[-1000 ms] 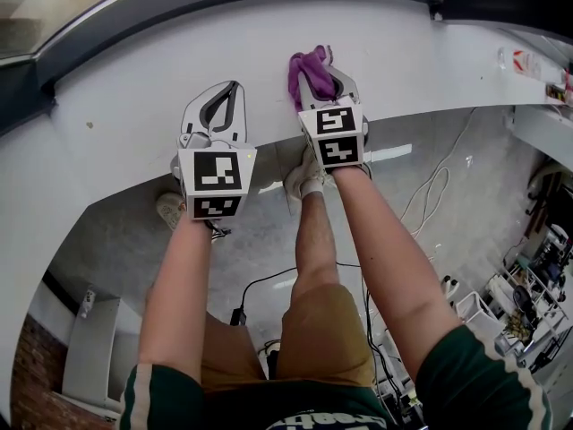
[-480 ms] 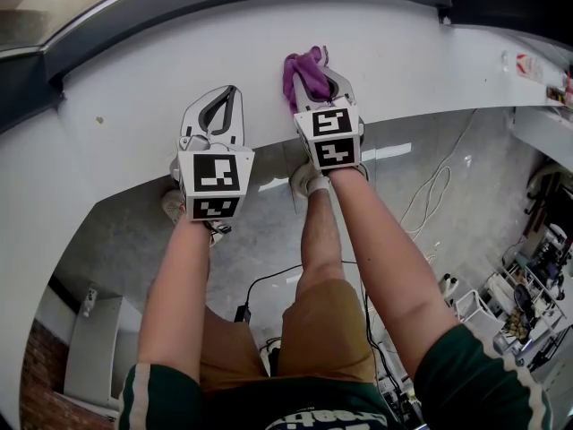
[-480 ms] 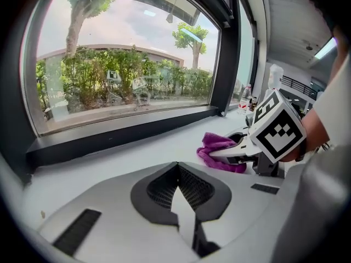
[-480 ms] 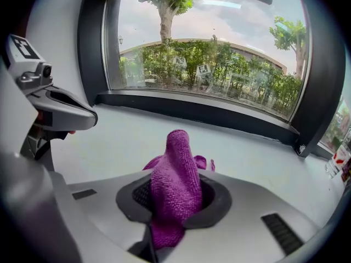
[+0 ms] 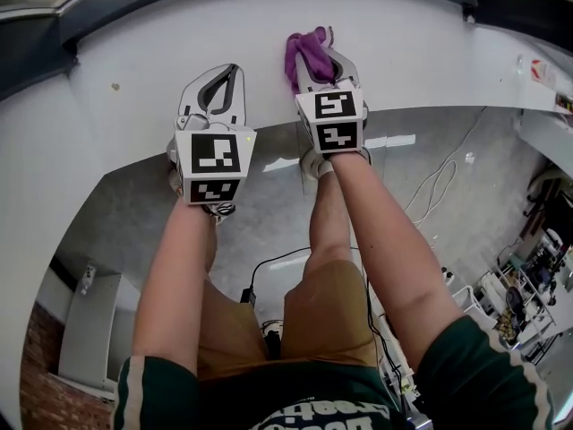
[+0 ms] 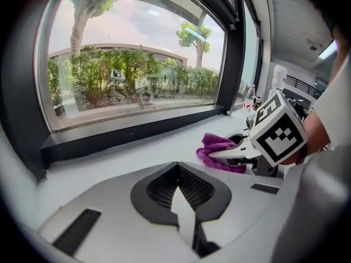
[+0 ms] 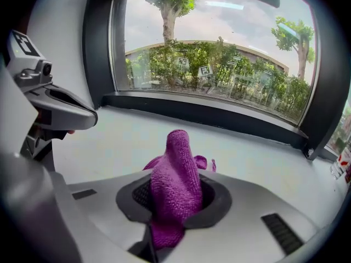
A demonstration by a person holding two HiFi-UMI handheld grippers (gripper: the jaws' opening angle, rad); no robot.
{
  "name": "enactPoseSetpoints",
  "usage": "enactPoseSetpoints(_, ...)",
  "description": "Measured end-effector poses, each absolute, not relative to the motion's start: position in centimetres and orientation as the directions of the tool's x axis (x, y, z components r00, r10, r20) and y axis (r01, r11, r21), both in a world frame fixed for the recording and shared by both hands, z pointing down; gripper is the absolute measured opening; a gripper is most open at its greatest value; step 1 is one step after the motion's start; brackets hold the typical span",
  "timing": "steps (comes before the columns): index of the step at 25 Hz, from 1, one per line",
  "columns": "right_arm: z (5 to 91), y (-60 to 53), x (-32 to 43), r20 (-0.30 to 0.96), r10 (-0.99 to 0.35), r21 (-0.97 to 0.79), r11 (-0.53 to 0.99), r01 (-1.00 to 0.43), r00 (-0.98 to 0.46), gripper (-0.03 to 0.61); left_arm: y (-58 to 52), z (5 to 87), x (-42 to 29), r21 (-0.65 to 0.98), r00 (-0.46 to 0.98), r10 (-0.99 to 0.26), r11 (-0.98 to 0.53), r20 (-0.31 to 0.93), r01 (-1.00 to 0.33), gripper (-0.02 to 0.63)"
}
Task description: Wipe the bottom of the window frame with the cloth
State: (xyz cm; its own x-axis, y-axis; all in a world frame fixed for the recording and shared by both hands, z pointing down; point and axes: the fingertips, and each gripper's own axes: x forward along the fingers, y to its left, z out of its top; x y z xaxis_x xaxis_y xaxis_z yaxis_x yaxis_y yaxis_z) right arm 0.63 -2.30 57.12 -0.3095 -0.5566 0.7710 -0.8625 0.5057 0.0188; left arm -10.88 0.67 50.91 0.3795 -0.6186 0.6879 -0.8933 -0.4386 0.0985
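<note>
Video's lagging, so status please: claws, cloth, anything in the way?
Right claw shut on purple cloth, above white sill, short of dark bottom frame. Left claw shut, empty, alongside. Nothing seen blocking.

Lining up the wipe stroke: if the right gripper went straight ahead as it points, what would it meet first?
Probably the dark bottom window frame: only bare white sill lies between, and the purple cloth held by the right gripper would touch first. Depth is uncertain.

1. We log bright daylight coming through the window (image 7: 219, 70); the white sill (image 5: 403, 52) is evenly lit, with only soft shadows.
2. We see strong fisheye bending and dark vignetted corners in both gripper views.
3. We find the nearest foreground slightly soft.
</note>
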Motion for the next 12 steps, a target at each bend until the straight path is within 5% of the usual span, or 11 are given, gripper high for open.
enactPoseSetpoints(12, 57.2, -1.6, -6.8, 0.773, -0.526, 0.015, 0.575, -0.818, -0.356, 0.083, 0.9, 50.3, -17.7, 0.081, 0.321, -0.654, -0.370, 0.685, -0.926, 0.009)
